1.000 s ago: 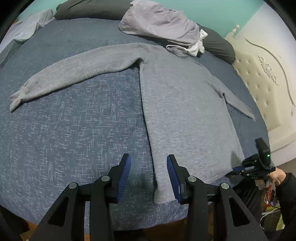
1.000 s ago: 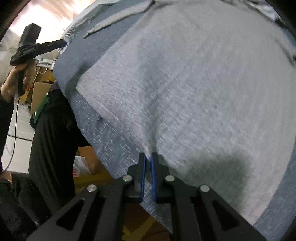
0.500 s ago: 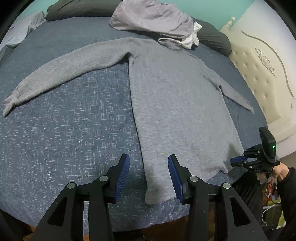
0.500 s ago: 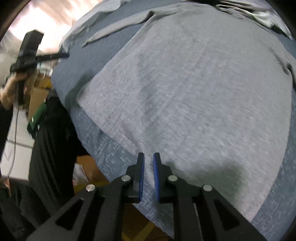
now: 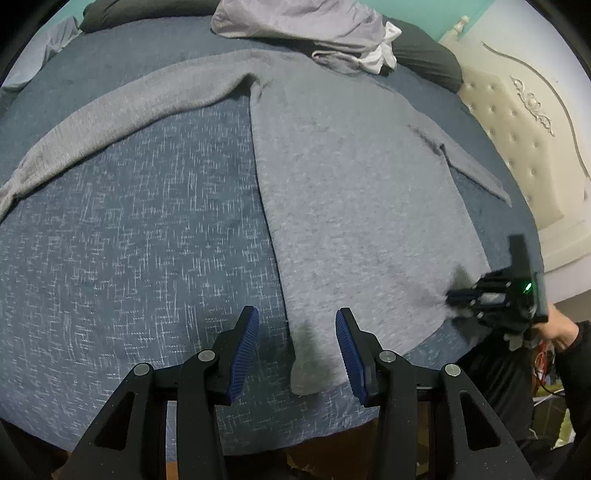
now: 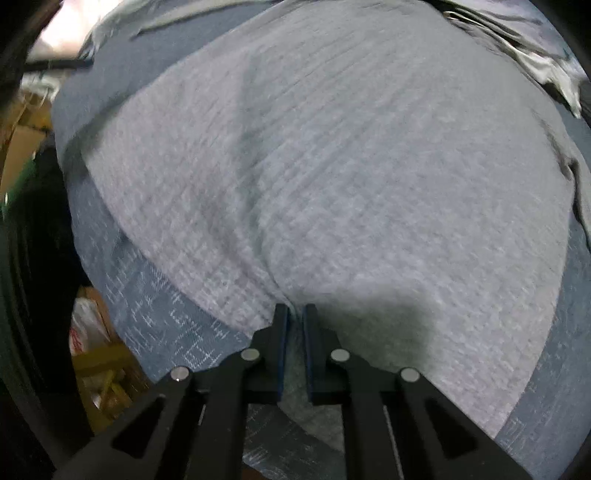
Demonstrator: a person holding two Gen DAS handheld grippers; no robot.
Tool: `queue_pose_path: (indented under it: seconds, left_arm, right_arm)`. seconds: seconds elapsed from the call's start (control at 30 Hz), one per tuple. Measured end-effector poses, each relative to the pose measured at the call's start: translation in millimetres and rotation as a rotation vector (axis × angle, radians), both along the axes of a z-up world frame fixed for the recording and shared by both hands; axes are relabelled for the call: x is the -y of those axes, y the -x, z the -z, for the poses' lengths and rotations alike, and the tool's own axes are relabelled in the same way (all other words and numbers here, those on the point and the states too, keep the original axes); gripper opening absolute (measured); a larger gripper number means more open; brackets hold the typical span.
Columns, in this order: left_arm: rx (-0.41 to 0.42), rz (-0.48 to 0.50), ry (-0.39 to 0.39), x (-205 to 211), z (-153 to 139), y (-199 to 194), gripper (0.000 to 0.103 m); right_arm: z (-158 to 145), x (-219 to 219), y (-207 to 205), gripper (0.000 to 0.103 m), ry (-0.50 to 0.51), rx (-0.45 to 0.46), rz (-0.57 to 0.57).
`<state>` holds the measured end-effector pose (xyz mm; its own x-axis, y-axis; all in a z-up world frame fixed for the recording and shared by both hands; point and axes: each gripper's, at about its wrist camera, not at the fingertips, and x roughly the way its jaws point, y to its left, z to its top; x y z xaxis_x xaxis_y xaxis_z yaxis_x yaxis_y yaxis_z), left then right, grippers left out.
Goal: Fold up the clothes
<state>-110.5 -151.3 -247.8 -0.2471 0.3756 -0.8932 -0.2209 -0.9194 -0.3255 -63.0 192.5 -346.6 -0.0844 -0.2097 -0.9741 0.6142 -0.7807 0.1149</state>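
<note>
A grey knit sweater (image 5: 351,184) lies flat on the blue bed cover (image 5: 129,258), its long sleeve (image 5: 110,110) stretched out to the left. My left gripper (image 5: 295,350) is open and hovers over the sweater's near hem corner (image 5: 314,369), one pad on each side of it, not touching. In the left wrist view my right gripper (image 5: 454,295) sits at the hem's right end. In the right wrist view the right gripper (image 6: 294,314) has its jaws closing on the sweater's hem (image 6: 258,295); the knit puckers into creases at the pads.
A heap of lilac and white clothes (image 5: 295,22) and dark pillows (image 5: 424,55) lie at the far end of the bed. A cream tufted headboard (image 5: 524,140) stands to the right. A person's hand (image 5: 557,328) and dark clothing are by the bed edge; boxes (image 6: 96,354) sit on the floor.
The left gripper has sunk closer to the hem corner. The right gripper has come down onto the hem edge and narrowed, and the knit now bunches at its tips.
</note>
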Motion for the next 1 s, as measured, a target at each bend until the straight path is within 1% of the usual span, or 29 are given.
queue_pose_path:
  seconds: [0.07,0.13,0.17,0.27,0.37,0.53,0.6,0.63,0.77,0.87,0.93,1.0]
  left_arm:
    - [0.019,0.014,0.007,-1,6,-2,0.047]
    - [0.031,0.023,0.013,-1,10,-3,0.048]
    - [0.036,0.026,0.015,-1,12,-4,0.048]
    - [0.045,0.018,0.013,0,16,-3,0.048]
    - [0.044,0.005,0.001,2,16,-1,0.050]
    - [0.041,0.022,0.010,2,15,-5,0.052]
    - [0.039,0.025,0.010,3,14,-7,0.053]
    - [0.039,0.023,0.008,4,14,-7,0.053]
    - [0.046,0.017,0.016,7,17,-9,0.053]
    - [0.065,0.021,0.021,7,27,-10,0.053]
    - [0.088,0.023,0.032,4,38,-10,0.053]
    - [0.116,0.020,0.024,3,48,-11,0.053]
  right_arm:
    - [-7,-7,-2,0.007,0.053,0.020,0.002]
    - [-15,-9,-8,0.007,0.103,0.027,-0.023]
    - [-17,-10,-12,0.007,0.112,0.031,-0.039]
    - [-17,-8,-22,0.008,0.090,0.040,-0.086]
    - [-8,0,-19,0.008,0.071,0.049,-0.080]
    - [15,16,-21,0.008,-0.048,0.016,-0.108]
    - [18,15,-19,0.008,-0.044,0.021,-0.092]
    - [18,14,-18,0.006,-0.042,0.023,-0.088]
    - [14,11,-17,0.005,-0.074,0.005,-0.111]
    - [7,-1,-14,0.005,-0.045,0.021,-0.084]
    - [-4,-11,-10,0.005,0.001,0.025,-0.060]
    - [-17,-28,-5,0.006,0.037,0.015,-0.003]
